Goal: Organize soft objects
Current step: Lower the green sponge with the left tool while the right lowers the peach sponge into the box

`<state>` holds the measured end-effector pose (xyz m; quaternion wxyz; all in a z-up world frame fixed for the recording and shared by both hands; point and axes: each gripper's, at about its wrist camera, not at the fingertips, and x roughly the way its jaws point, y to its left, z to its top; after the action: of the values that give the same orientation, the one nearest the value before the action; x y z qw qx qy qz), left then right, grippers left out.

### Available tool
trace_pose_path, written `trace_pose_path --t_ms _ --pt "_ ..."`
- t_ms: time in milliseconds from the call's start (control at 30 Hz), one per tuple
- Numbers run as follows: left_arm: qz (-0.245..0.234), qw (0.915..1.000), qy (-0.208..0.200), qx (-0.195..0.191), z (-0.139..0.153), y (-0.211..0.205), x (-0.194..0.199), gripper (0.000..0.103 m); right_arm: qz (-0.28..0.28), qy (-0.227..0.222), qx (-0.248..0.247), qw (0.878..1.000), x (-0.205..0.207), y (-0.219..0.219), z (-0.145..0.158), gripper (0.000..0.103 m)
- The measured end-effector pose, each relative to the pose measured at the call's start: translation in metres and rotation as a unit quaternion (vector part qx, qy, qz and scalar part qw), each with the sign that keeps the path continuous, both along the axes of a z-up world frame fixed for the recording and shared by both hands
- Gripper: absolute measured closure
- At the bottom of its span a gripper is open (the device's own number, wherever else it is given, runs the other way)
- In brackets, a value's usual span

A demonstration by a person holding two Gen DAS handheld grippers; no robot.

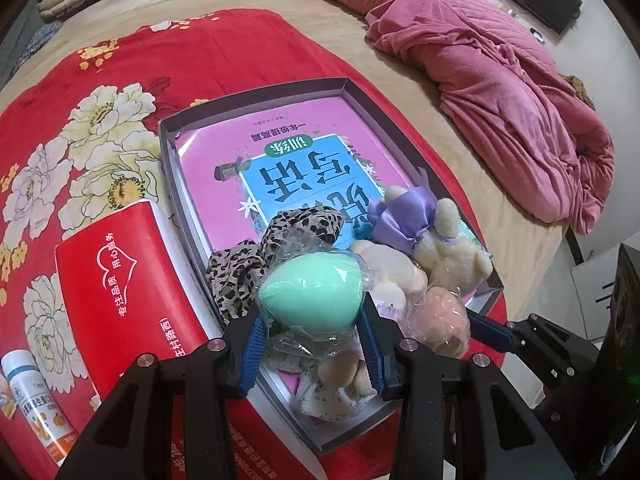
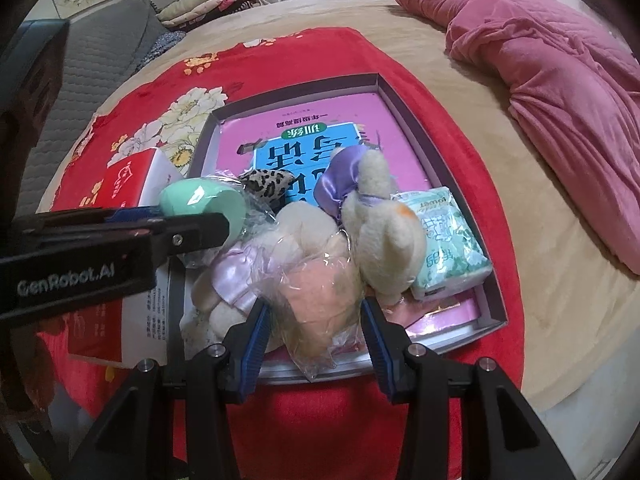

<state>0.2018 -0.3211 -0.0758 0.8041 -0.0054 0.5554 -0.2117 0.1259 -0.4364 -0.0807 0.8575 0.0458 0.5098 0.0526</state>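
Observation:
My left gripper (image 1: 312, 316) is shut on a mint-green egg-shaped sponge (image 1: 310, 290) in clear wrap, held over the near left part of a shallow grey box (image 1: 256, 94). My right gripper (image 2: 314, 310) is shut on a peach-pink sponge (image 2: 320, 292), also wrapped, above the box's near edge. In the box, on a pink book (image 2: 320, 120), lie cream plush toys with purple ribbons (image 2: 384, 232), a leopard-print scrunchie (image 1: 256, 256) and a tissue pack (image 2: 444, 240). In the right wrist view the green sponge (image 2: 192, 200) shows at the left, above a left finger (image 2: 192, 228).
The box sits on a red flowered blanket (image 1: 100, 80) spread over a tan bed. A red tissue box (image 1: 128, 280) touches the box's left side, with a white bottle (image 1: 36, 400) further left. A crumpled pink quilt (image 1: 500, 60) lies at the far right.

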Motion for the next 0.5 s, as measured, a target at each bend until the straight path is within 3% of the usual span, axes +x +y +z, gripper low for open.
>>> trace_pose_path --t_ms 500 --pt "0.002 1.0 -0.003 0.001 0.0 -0.003 0.006 0.059 -0.003 -0.012 0.008 1.0 0.003 0.003 -0.009 0.057"
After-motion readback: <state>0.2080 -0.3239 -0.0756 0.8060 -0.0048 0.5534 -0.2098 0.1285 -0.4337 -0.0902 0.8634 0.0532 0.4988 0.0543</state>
